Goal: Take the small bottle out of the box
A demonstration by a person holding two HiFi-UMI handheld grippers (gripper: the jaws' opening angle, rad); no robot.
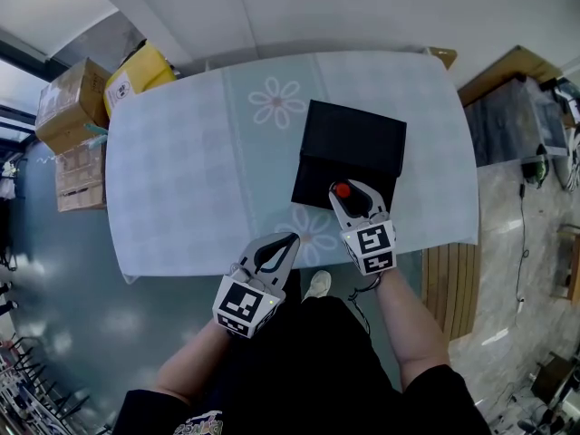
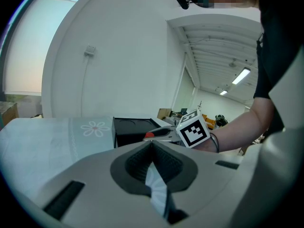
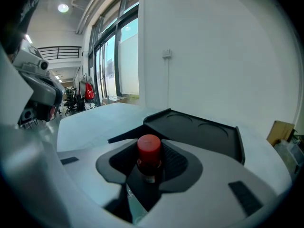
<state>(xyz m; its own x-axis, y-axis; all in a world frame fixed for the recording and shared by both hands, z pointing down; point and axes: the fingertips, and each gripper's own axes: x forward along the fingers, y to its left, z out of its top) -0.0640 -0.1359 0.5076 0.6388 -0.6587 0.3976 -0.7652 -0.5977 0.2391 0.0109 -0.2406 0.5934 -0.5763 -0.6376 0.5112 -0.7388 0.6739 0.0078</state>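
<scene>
A small bottle with a red cap (image 1: 342, 190) stands upright between the jaws of my right gripper (image 1: 352, 188), which is shut on it at the near edge of the open black box (image 1: 355, 140). In the right gripper view the bottle (image 3: 148, 148) fills the gap of the right gripper (image 3: 151, 167), and the black box (image 3: 204, 132) with its round recesses lies just beyond. My left gripper (image 1: 292, 239) hovers at the table's near edge, left of the box, shut with nothing in it. The left gripper (image 2: 152, 147) looks toward the box (image 2: 129, 131).
The table (image 1: 181, 170) wears a pale checked cloth with flower prints. Cardboard boxes (image 1: 71, 102) and a yellow box (image 1: 138, 71) stand off its far left corner. A wooden bench (image 1: 449, 284) sits at the right, by my right arm.
</scene>
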